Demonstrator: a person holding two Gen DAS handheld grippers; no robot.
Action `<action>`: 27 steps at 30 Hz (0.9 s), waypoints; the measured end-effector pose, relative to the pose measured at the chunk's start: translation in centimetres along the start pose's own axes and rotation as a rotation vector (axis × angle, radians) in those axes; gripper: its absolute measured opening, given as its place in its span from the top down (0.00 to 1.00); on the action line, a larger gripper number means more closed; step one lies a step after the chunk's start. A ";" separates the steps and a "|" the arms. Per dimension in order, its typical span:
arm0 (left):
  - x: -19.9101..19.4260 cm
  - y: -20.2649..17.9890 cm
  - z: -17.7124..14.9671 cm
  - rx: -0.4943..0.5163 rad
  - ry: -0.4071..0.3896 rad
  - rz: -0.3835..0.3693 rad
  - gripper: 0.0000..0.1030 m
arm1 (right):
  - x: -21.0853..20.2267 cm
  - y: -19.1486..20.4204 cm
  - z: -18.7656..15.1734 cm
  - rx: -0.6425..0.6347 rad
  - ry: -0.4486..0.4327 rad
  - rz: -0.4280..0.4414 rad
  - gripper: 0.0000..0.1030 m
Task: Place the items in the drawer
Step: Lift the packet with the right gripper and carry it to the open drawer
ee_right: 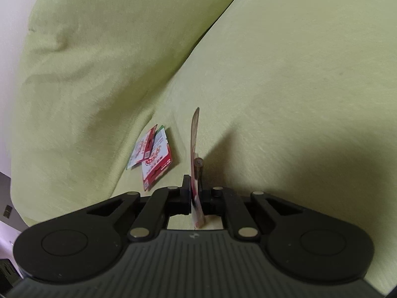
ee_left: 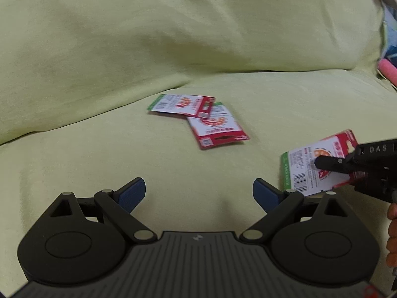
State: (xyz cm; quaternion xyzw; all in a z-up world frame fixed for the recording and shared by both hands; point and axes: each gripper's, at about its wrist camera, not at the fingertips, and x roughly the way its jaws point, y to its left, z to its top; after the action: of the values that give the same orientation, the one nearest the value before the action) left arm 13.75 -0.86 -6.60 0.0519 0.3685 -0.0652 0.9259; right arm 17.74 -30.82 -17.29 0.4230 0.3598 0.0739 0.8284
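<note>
The right gripper (ee_right: 196, 193) pinched one thin packet (ee_left: 320, 164) above the green cushion (ee_left: 198, 49); the left gripper (ee_left: 198, 193) gaped empty; two packets (ee_left: 198, 116) lay overlapped; the card risked slipping.

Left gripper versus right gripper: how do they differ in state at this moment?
The left gripper is open and holds nothing; the right gripper is shut on a packet. The left gripper faces the two packets lying on the cushion, which overlap; the right gripper's packet is lifted clear of the yellow-green cushion and seen edge-on from its own camera. Both are the same black design.
</note>
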 end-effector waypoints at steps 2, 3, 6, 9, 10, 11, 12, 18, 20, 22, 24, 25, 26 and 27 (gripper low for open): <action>-0.7 -0.9 -0.1 0.019 0.004 -0.024 0.07 | -1.2 -0.1 0.0 0.018 -0.005 0.007 0.95; -1.1 -1.3 -0.2 0.024 0.008 -0.047 0.07 | -1.9 -0.1 0.0 0.030 -0.009 0.011 0.95; -2.4 -2.4 -0.5 0.033 0.021 -0.125 0.07 | -4.0 -0.2 0.0 0.067 -0.020 0.023 0.95; -3.8 -3.6 -0.9 0.051 0.028 -0.189 0.07 | -7.0 -0.5 -0.2 0.103 -0.034 0.043 0.95; -4.3 -4.0 -1.1 0.060 0.031 -0.205 0.07 | -8.0 -0.6 -0.2 0.115 -0.039 0.048 0.95; -4.8 -4.4 -1.2 0.069 0.034 -0.220 0.07 | -9.0 -0.7 -0.4 0.125 -0.044 0.049 0.95; -5.3 -4.9 -1.4 0.078 0.035 -0.232 0.07 | -10.0 -0.9 -0.5 0.136 -0.049 0.050 0.95; -8.7 -7.5 -1.9 0.132 0.028 -0.293 0.07 | -15.4 -1.1 -1.5 0.164 -0.095 0.043 0.95; -10.0 -8.3 -2.1 0.151 0.023 -0.319 0.07 | -17.1 -1.1 -1.8 0.170 -0.111 0.047 0.95; -11.3 -9.2 -2.3 0.175 0.012 -0.341 0.07 | -18.9 -1.1 -2.0 0.174 -0.129 0.052 0.95; -12.7 -10.3 -2.5 0.201 -0.001 -0.362 0.07 | -21.0 -1.5 -2.3 0.180 -0.148 0.056 0.95; -13.4 -10.8 -2.6 0.214 -0.008 -0.374 0.07 | -22.1 -1.6 -2.4 0.185 -0.158 0.057 0.95; -14.2 -11.3 -2.7 0.224 -0.015 -0.386 0.07 | -23.2 -1.7 -2.7 0.189 -0.170 0.055 0.95; -14.9 -11.8 -2.8 0.232 -0.019 -0.399 0.07 | -24.3 -1.9 -2.9 0.194 -0.181 0.054 0.95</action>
State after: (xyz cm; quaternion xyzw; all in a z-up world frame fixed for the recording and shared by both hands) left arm -0.75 -10.84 1.04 0.0837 0.3526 -0.2893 0.8860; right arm -2.23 -40.49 -6.87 0.5157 0.2773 0.0225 0.8104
